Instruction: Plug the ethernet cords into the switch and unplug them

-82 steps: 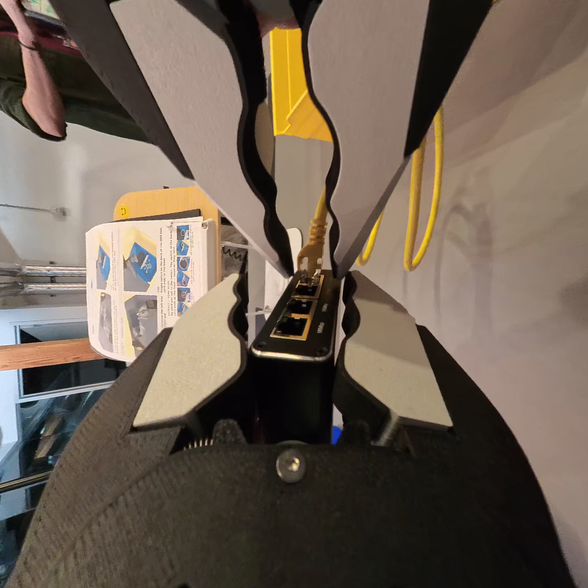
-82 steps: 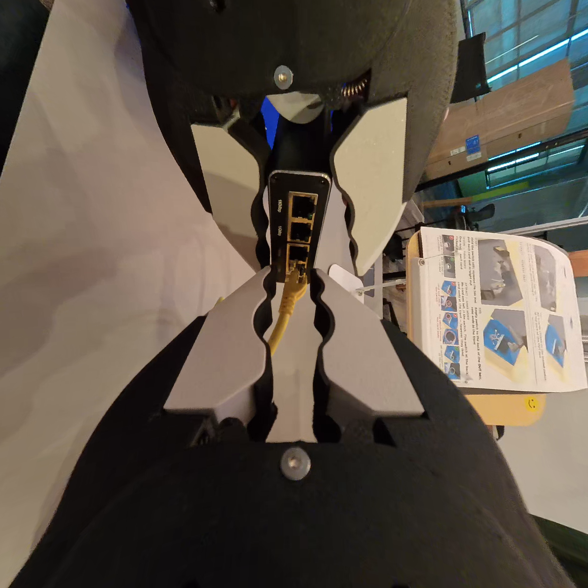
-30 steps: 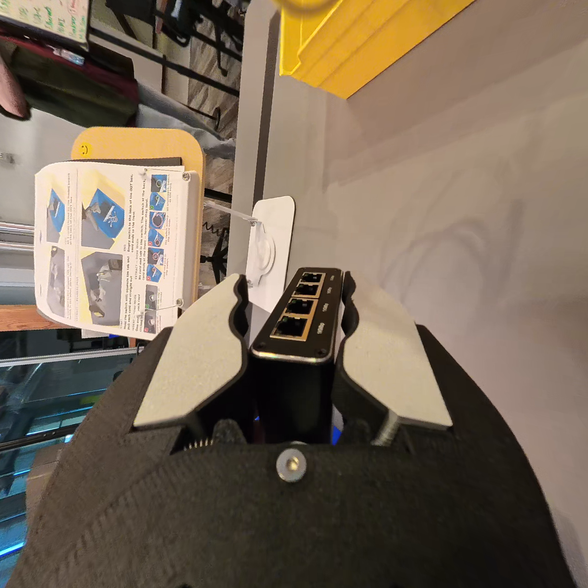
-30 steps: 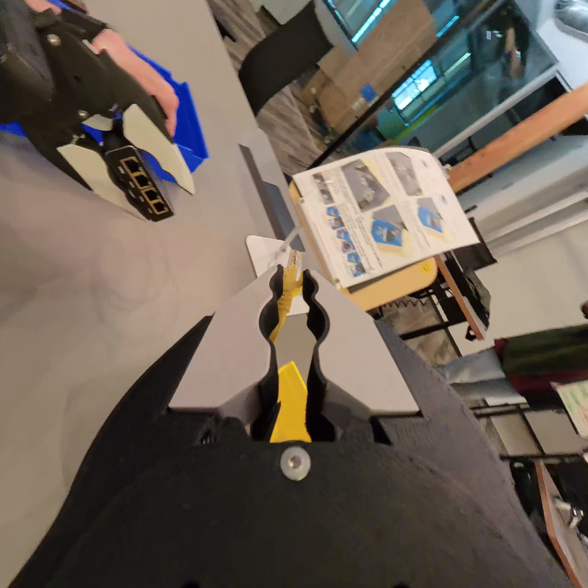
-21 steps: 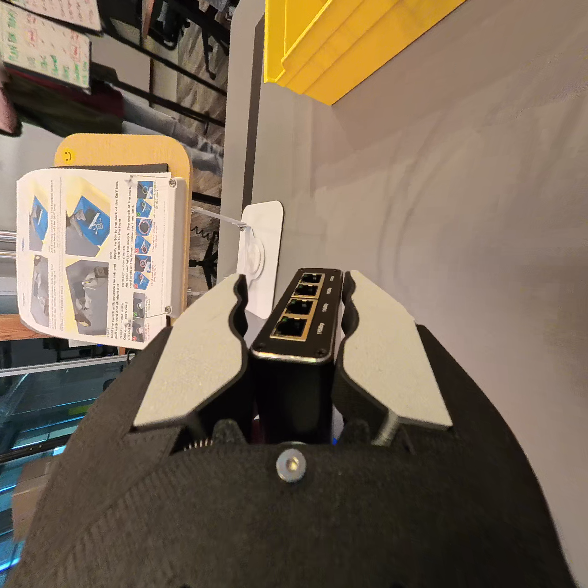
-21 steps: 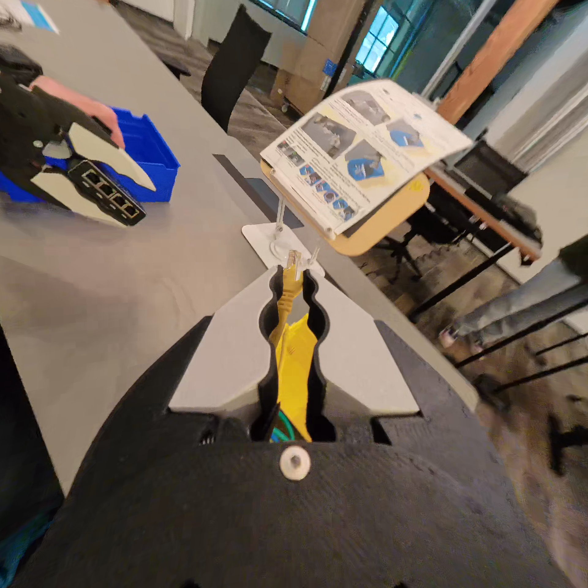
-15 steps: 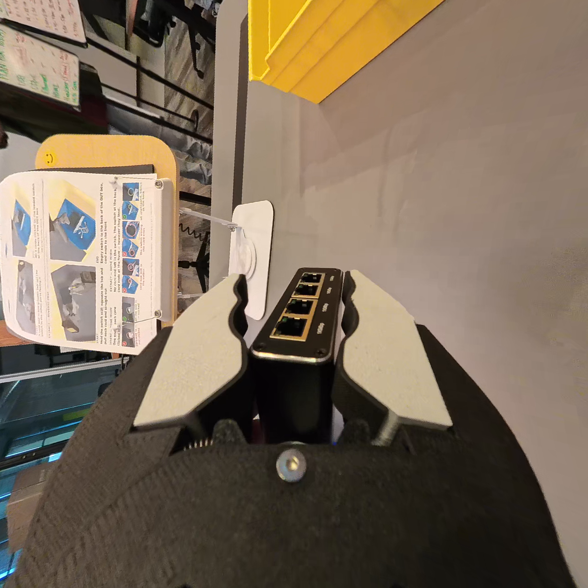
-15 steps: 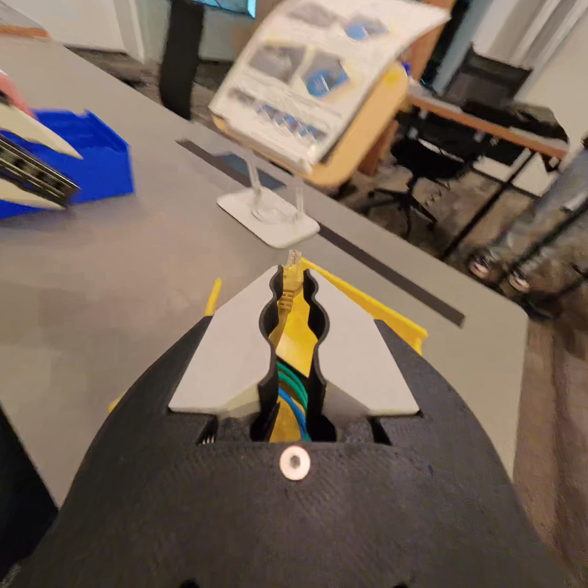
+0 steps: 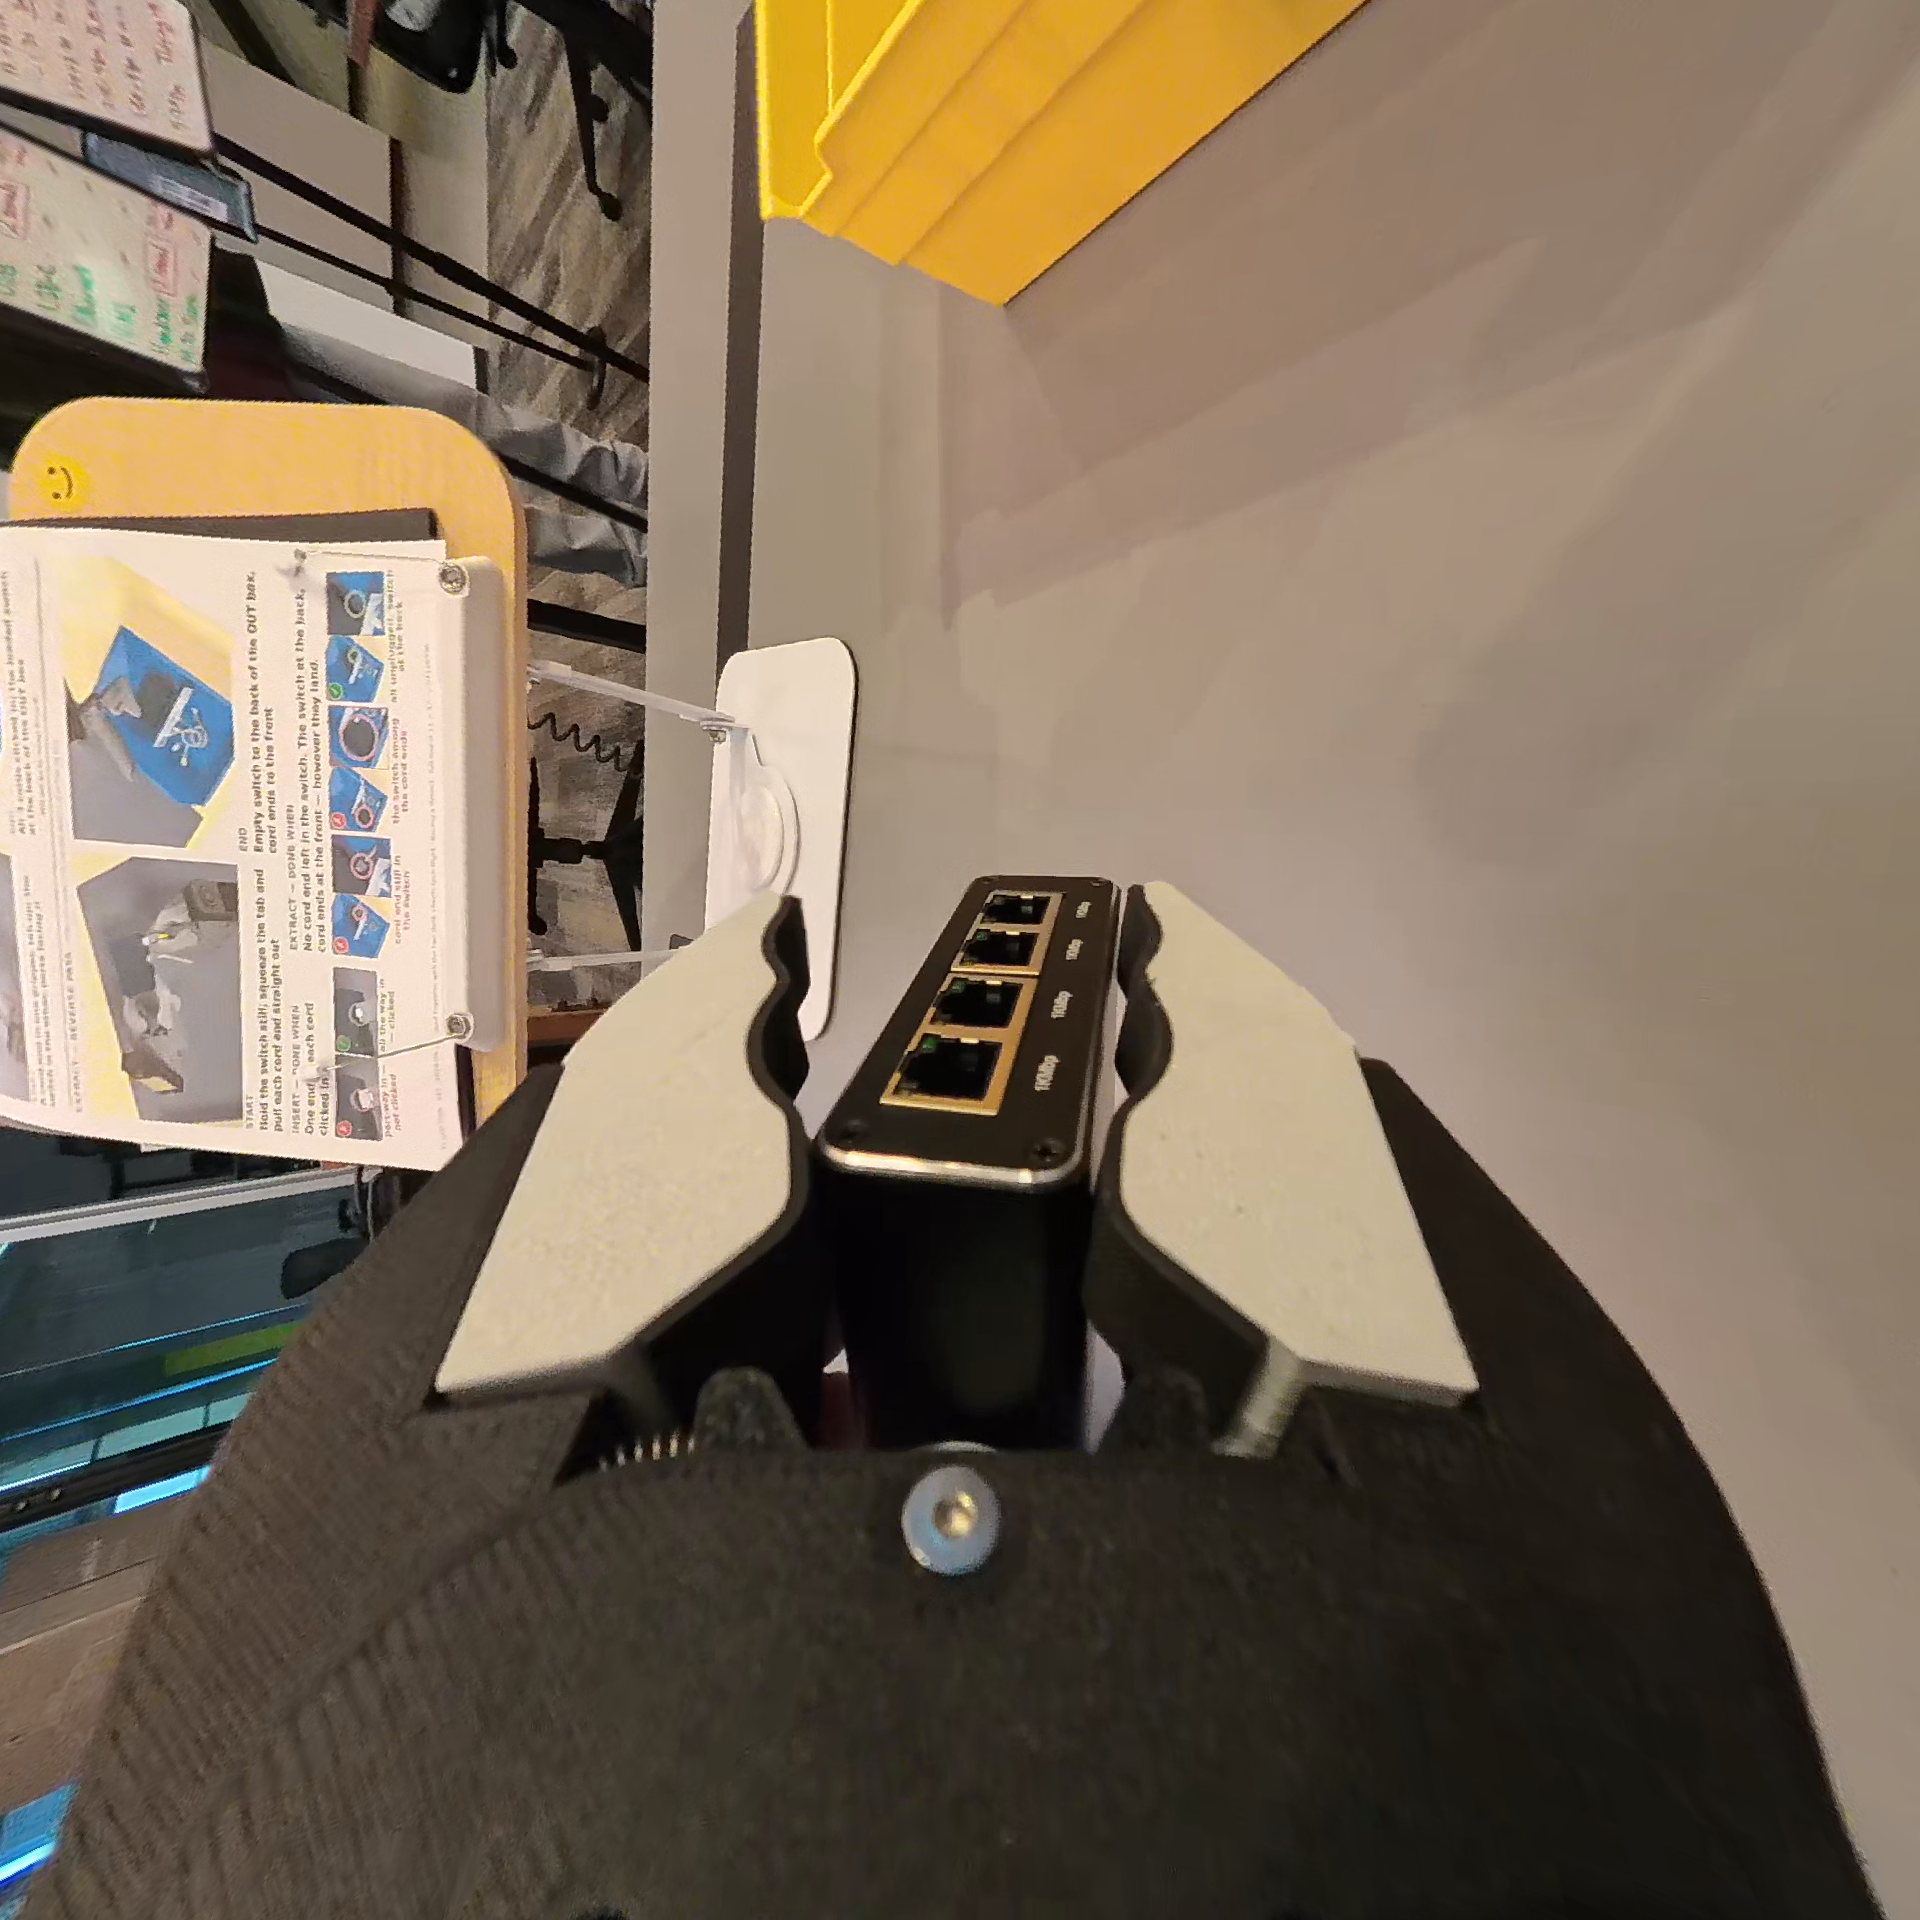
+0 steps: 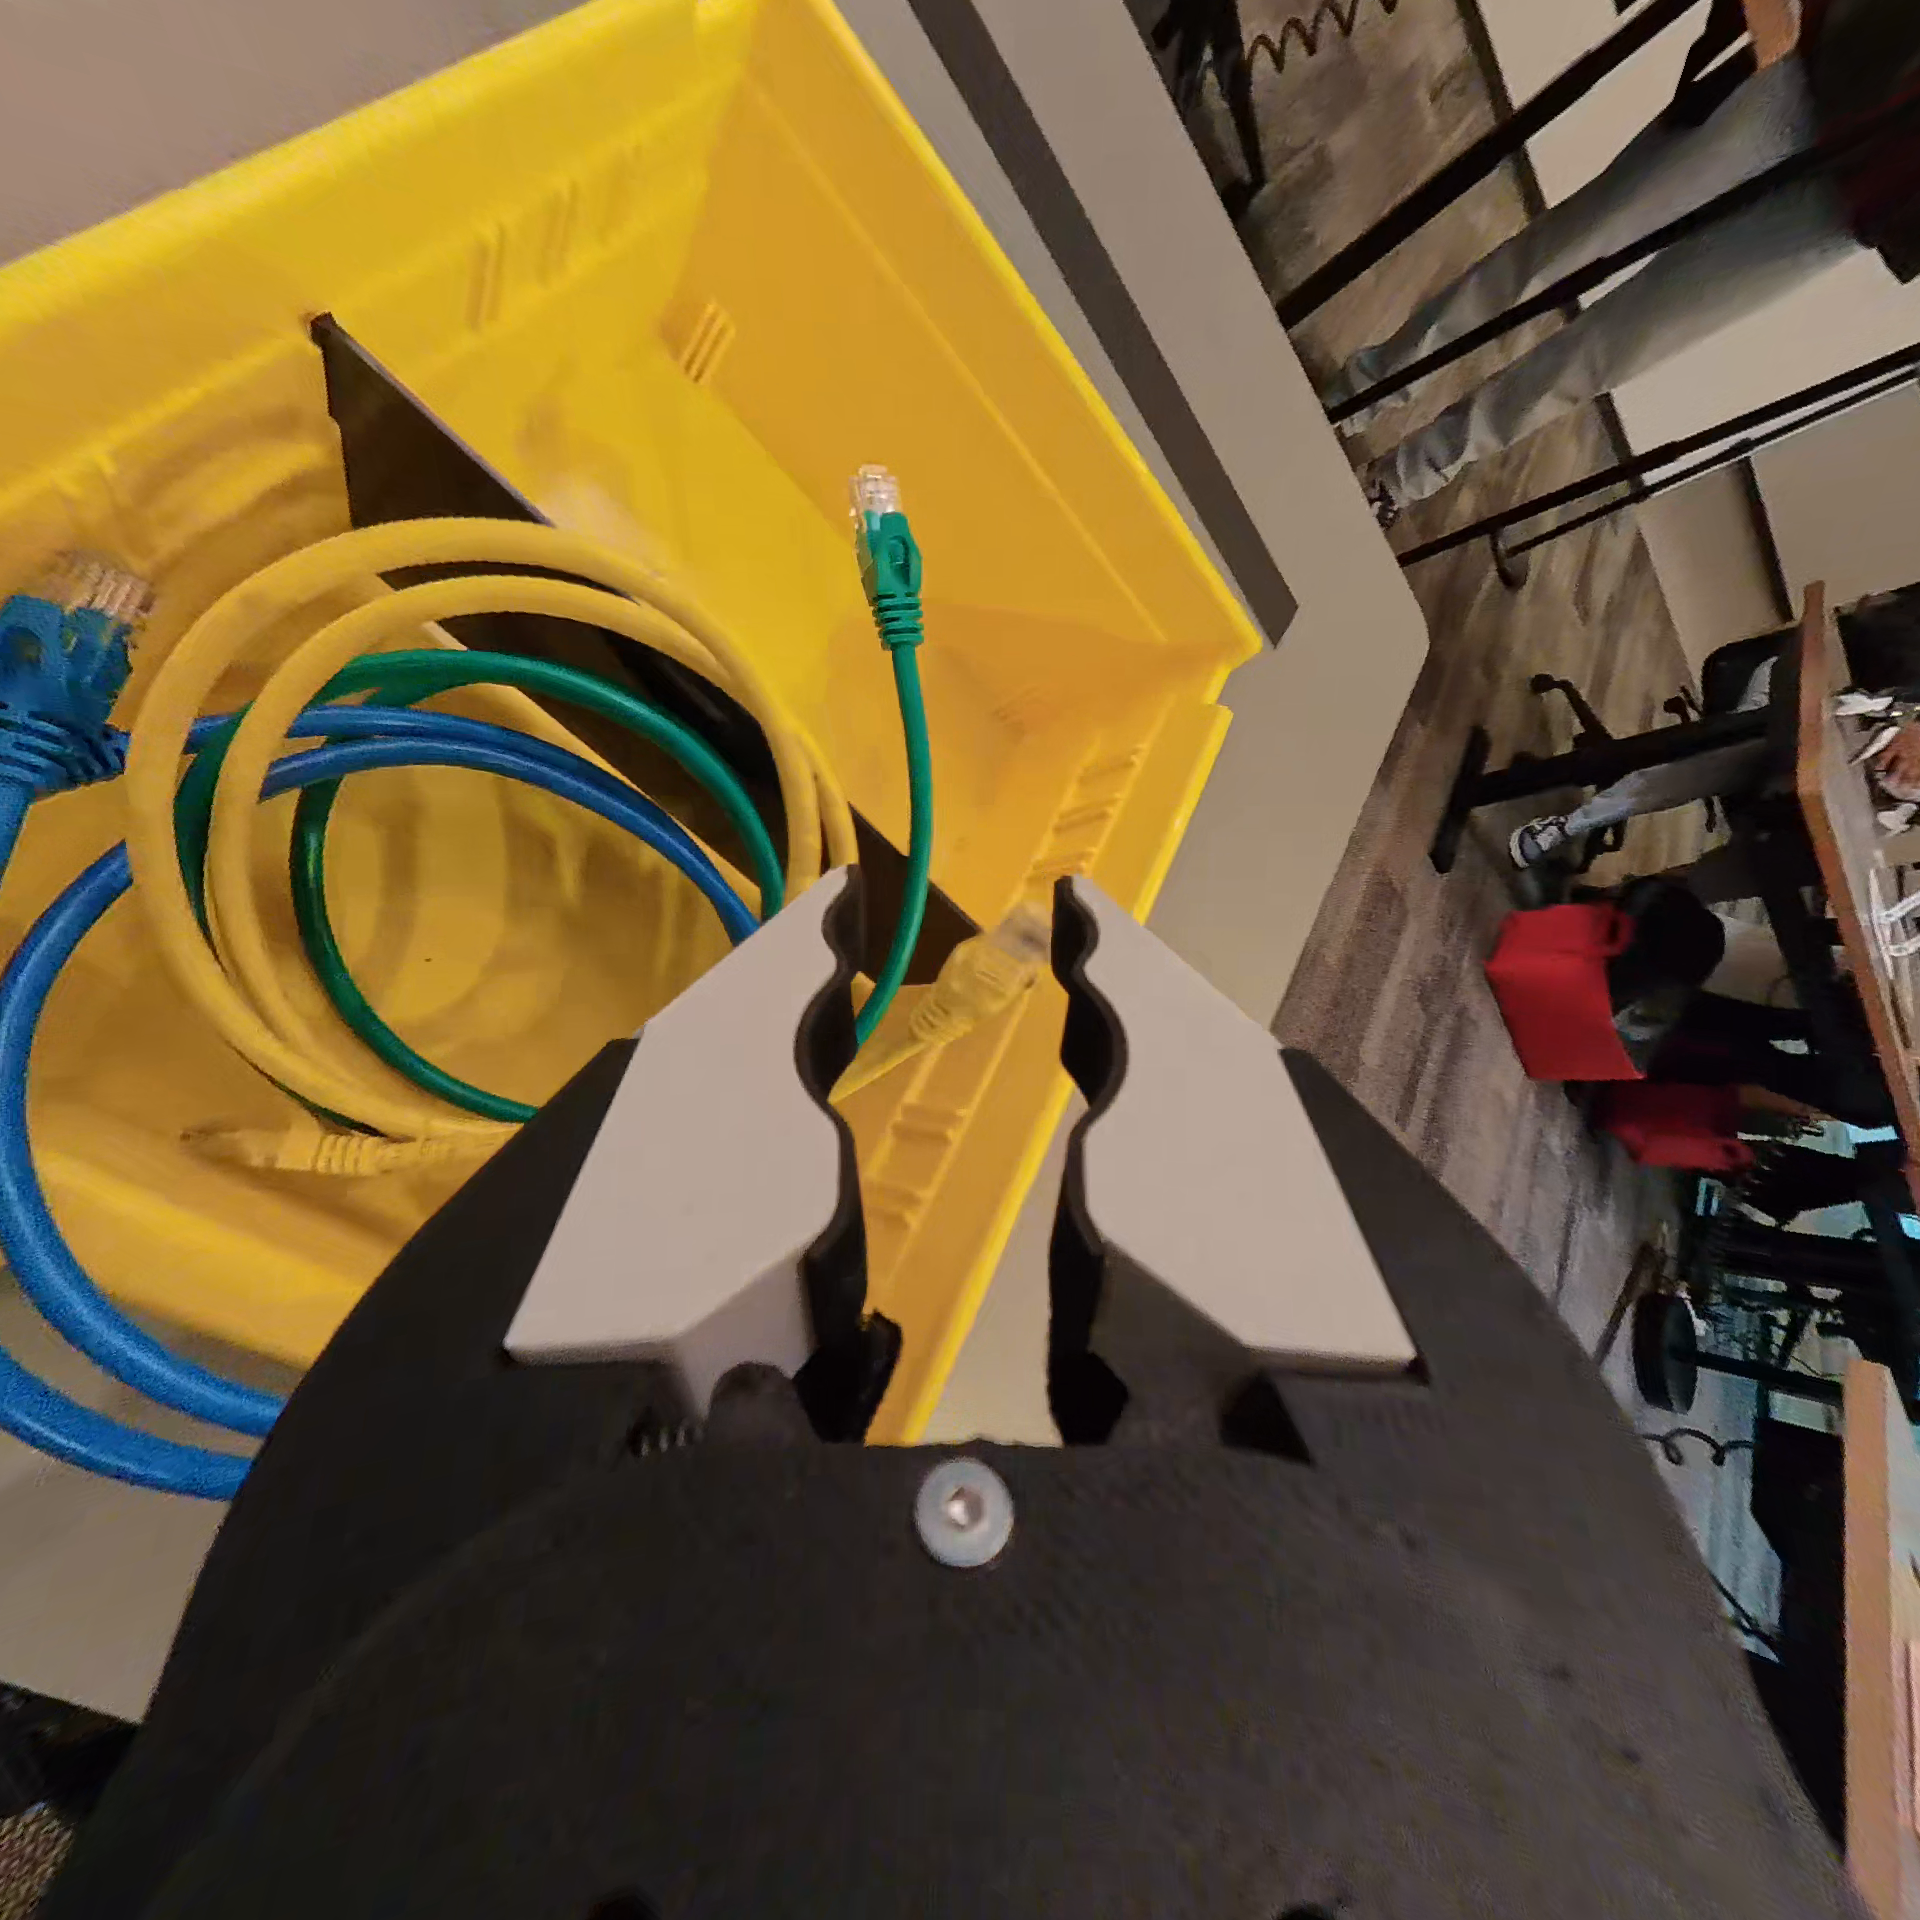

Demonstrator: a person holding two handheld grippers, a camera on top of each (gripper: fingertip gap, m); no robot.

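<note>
Both claws appear, each seen from its own wrist camera. Left gripper (image 9: 961, 914), with pale grey finger plates on a black body, is clamped on a slim black metal ethernet switch (image 9: 961, 1143), one finger pressing each long side. All four gold-rimmed ports on the switch face are unoccupied (no plug sits in any of them). Beyond it lies a plain grey tabletop (image 9: 1455, 727). Far off on that table is a yellow plastic bin (image 9: 935, 135). To the left stands a printed instruction sheet (image 9: 218, 831) on a clear stand with a white base (image 9: 790, 748).

Right gripper (image 10: 951, 899) hovers over the near right corner of the yellow bin (image 10: 727, 260), its fingers spread apart and gripping nothing. A yellow ethernet cord (image 10: 499, 582) lies coiled inside the bin, and its plug end (image 10: 971, 987) shows loose in the gap between the fingers, blurred. A green ethernet cord (image 10: 582, 686) coils with it, one green plug standing up toward the far wall. A blue ethernet cord (image 10: 125, 1039) loops over the bin's left edge onto the table. A black divider panel (image 10: 416, 457) crosses the bin beneath the coils.
</note>
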